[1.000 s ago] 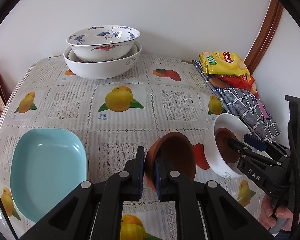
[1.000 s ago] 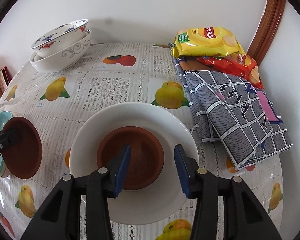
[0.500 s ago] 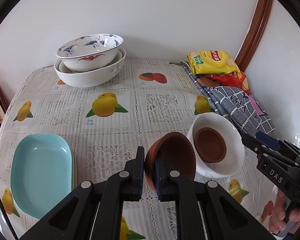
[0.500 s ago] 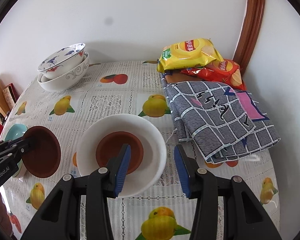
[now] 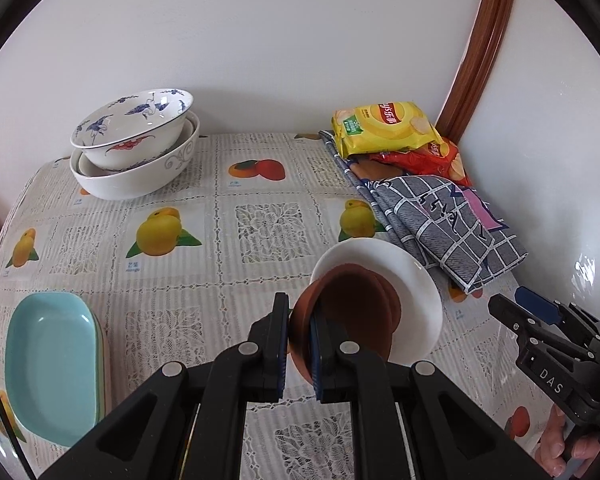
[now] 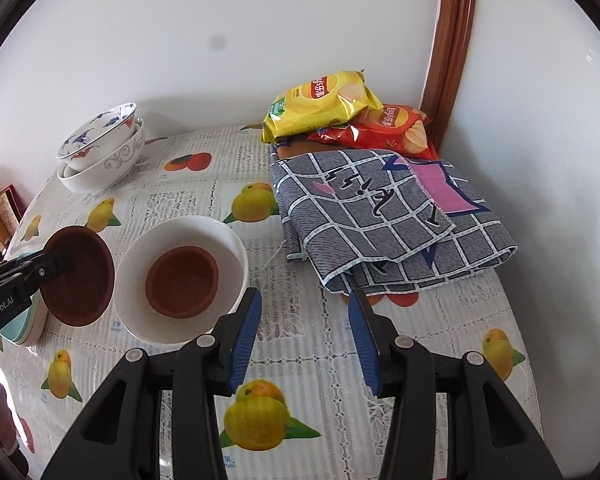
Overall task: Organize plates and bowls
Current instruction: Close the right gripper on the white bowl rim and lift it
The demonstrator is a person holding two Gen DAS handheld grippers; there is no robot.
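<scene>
We are gripping a brown bowl (image 6: 78, 276) by its rim in the left gripper (image 5: 300, 344), holding it tilted just left of the white bowl (image 6: 180, 276) on the table (image 6: 420, 320), which is holding a second brown bowl (image 6: 182, 282). The white bowl is lying just to the right of our load. The right gripper (image 6: 304, 344) is hanging open and empty, near the white bowl's right edge.
</scene>
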